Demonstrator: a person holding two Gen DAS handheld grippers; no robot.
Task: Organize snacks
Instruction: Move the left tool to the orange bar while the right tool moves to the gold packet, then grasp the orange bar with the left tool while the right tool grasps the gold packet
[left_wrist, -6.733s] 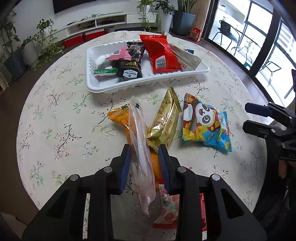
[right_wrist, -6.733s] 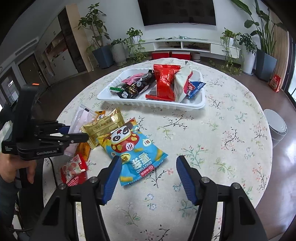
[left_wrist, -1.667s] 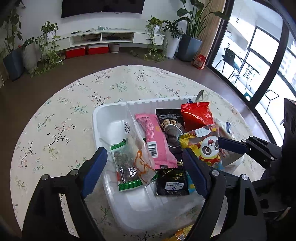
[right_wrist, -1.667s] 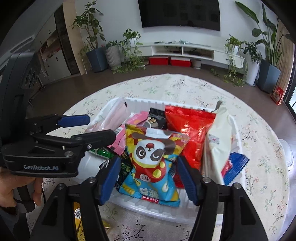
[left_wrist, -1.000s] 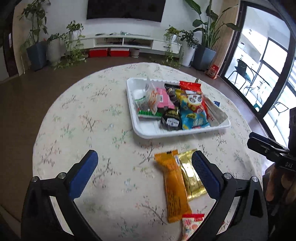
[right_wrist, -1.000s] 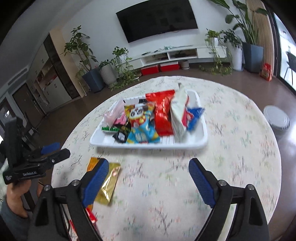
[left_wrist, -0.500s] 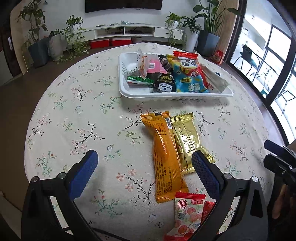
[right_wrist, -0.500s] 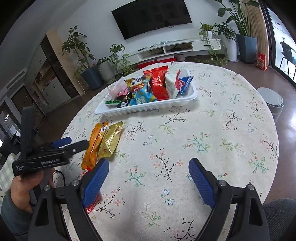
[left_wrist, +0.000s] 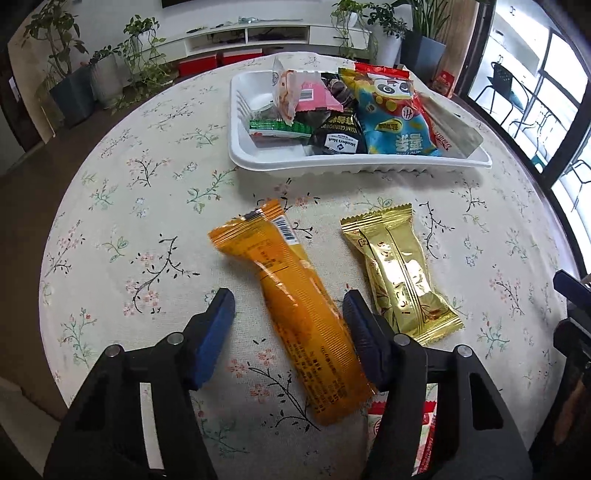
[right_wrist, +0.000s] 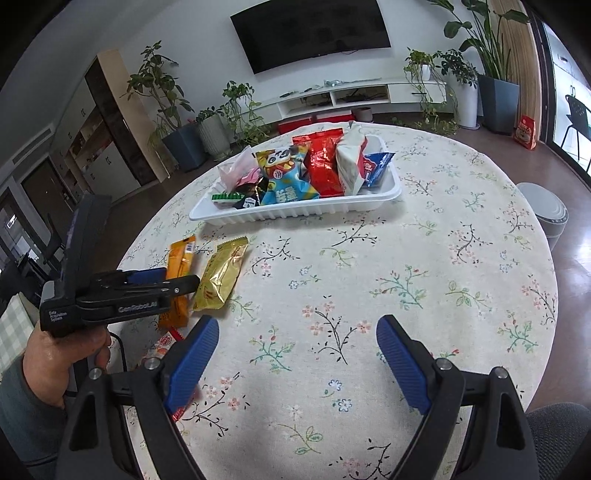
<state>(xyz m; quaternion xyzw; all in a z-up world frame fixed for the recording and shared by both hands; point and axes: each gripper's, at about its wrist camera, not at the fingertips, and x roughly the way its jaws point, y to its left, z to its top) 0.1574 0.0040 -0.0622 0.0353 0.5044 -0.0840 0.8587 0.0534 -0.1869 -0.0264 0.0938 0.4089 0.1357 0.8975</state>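
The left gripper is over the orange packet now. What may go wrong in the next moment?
1. The left gripper jaws are closing around the orange packet, which lies slanted between them, so it may twist or slip out.
2. The right jaw sits close to the gold packet and may push it.
3. The white tray is already crowded, so a new packet may slide off.

The left gripper (left_wrist: 288, 328) now sits lower and nearer the table than half a second ago, its jaws closing around the orange packet (left_wrist: 295, 314) — pads not yet pressing it. The gold packet (left_wrist: 400, 275) lies just outside its right finger, no longer between the fingers.
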